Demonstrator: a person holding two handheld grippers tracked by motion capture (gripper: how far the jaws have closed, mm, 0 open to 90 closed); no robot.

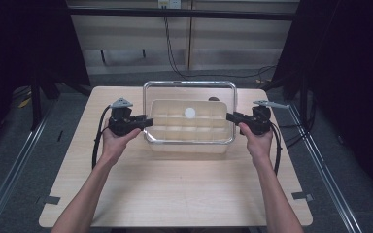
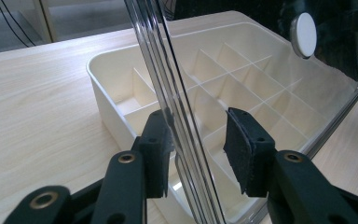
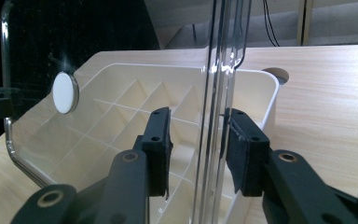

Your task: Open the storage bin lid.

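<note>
Divided box and clear lid, mid-table

Box (image 1: 184, 145): cream plastic, rectangular, rounded corners, open top, inner walls forming a grid of small compartments, all seen empty; stands flat on the light wood table, toward its far edge, long side facing the person. Lid (image 1: 190, 86): transparent, rectangular, rounded corners, thick ridged rim, white round disc (image 1: 190, 112) at its centre; held above the box, tilted, its near edge low over the box's front and its far edge raised. Its left rim (image 2: 168, 100) and right rim (image 3: 218, 107) each pass between a pair of black jaws.
</note>
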